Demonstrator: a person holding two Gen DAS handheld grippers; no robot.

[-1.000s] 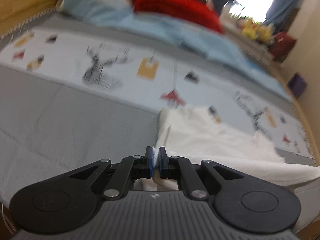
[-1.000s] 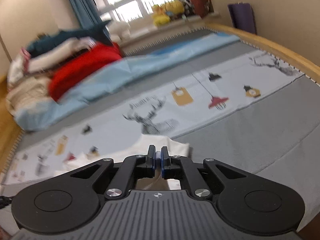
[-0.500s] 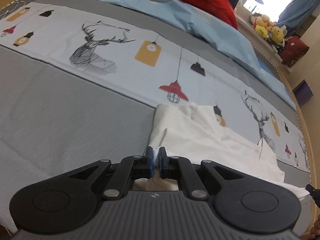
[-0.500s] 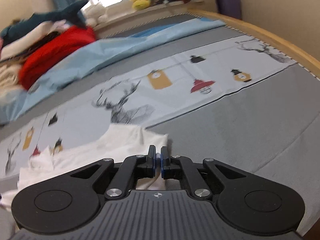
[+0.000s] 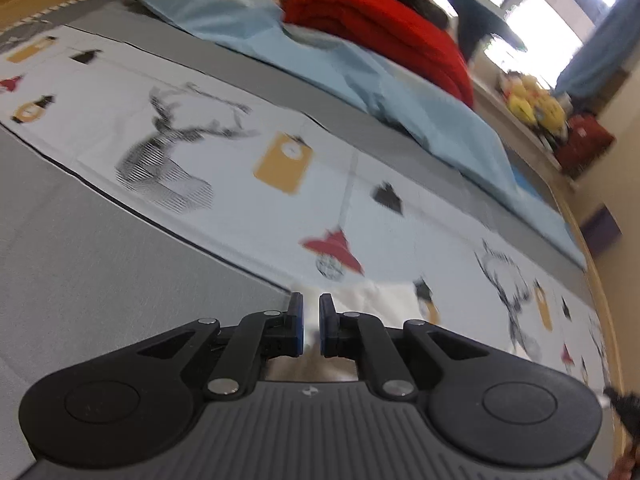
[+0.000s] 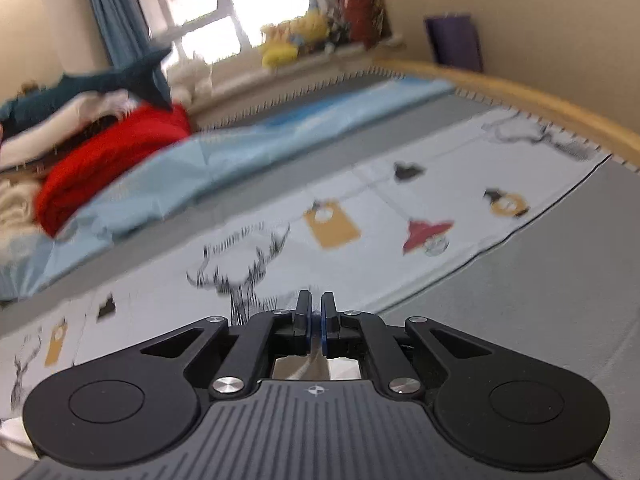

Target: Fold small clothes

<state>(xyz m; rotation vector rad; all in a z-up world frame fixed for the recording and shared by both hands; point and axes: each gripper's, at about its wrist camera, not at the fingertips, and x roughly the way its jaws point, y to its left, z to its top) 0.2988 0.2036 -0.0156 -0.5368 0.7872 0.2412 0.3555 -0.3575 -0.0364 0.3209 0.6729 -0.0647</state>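
Observation:
A small white garment (image 5: 380,300) lies on the printed sheet, just beyond and under my left gripper (image 5: 311,312). The left jaws stand a narrow gap apart with nothing between the blue pads. In the right wrist view, my right gripper (image 6: 316,312) has its jaws nearly together; a thin sliver of pale cloth (image 6: 310,366) shows behind the pads, and I cannot tell whether it is pinched. Little else of the garment shows in that view.
The bed has a grey cover (image 5: 100,248) and a white sheet with deer and lantern prints (image 5: 248,168). A light blue sheet (image 5: 360,76) and a red blanket (image 5: 380,36) with piled bedding lie at the far side. A wooden bed rail (image 6: 520,96) runs on the right.
The left jaws have opened slightly and let go of the white garment. Both grippers have lifted and tilted up; the garment has dropped mostly out of the right view.

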